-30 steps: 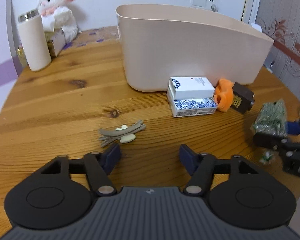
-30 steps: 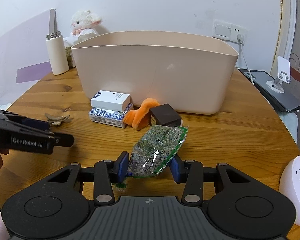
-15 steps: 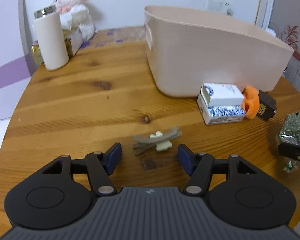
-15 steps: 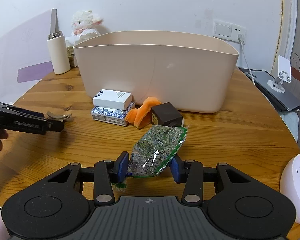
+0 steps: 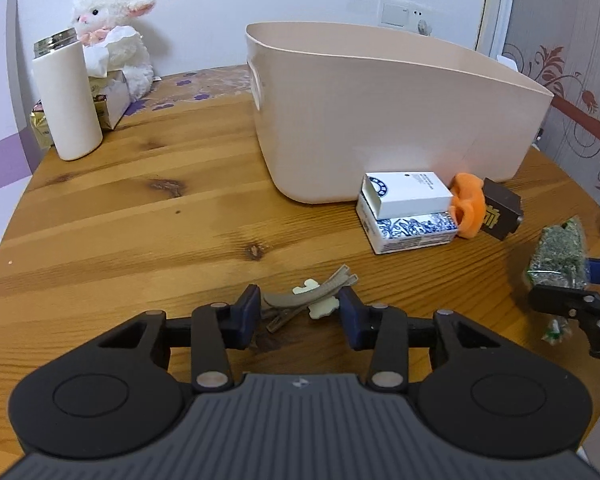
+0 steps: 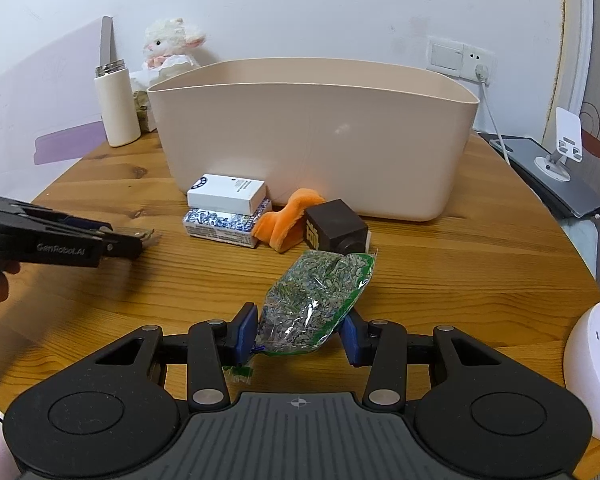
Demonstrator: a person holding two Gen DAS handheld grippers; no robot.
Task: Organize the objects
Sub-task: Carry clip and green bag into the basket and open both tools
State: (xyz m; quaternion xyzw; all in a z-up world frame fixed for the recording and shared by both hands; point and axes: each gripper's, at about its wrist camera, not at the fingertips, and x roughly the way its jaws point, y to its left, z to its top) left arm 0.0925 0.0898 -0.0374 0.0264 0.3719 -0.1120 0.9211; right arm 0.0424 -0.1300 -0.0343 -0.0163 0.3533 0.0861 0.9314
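A beige hair clip (image 5: 308, 300) with cream charms lies on the wooden table (image 5: 140, 220) between the fingers of my left gripper (image 5: 299, 316), which stands open around it. My right gripper (image 6: 299, 334) grips a clear green bag of seeds (image 6: 316, 302) at its near end; the bag rests on the table. The bag also shows in the left wrist view (image 5: 558, 254). A large beige tub (image 6: 312, 136) stands behind. In front of it are a white box (image 6: 228, 194) stacked on a blue-patterned box (image 6: 220, 226), an orange plush piece (image 6: 286, 224) and a dark brown box (image 6: 336, 230).
A white flask (image 5: 68, 100), a plush lamb (image 5: 112, 44) and small packets stand at the table's far left. A white power strip (image 6: 592, 372) lies at the right edge. A grey tablet with a phone stand (image 6: 556, 168) sits beyond the table on the right.
My left gripper has moved forward and left until the hair clip sits between its fingers, and the jaws have narrowed. The right gripper still holds the bag in the same place.
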